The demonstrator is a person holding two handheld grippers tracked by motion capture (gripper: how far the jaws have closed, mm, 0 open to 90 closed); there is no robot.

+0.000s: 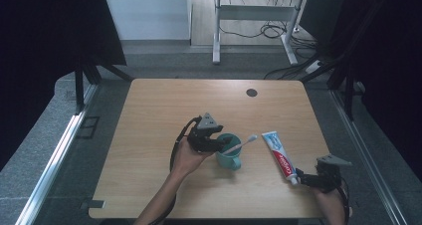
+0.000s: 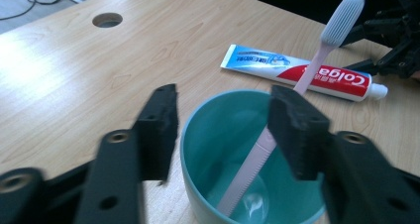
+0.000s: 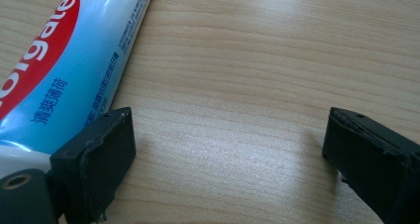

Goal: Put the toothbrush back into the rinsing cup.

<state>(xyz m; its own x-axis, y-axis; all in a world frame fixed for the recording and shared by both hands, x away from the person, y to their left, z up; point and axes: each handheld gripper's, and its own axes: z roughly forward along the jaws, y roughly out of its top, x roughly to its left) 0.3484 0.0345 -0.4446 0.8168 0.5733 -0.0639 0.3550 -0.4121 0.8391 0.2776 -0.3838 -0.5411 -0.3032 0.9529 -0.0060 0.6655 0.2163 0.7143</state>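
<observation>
— Toothbrush (image 2: 317,70) stands tilted in the teal cup (image 1: 229,153), bristles up and leaning right; cup sits mid-surface (image 1: 164,105), toward the near edge.

— We note the left tongs (image 2: 223,130) spread apart, straddling the cup's rim, clamped on nothing.

— Right tongs (image 3: 228,154) also apart, low over bare wood, one jaw against the toothpaste tube (image 1: 279,154) lying right of the cup.
</observation>
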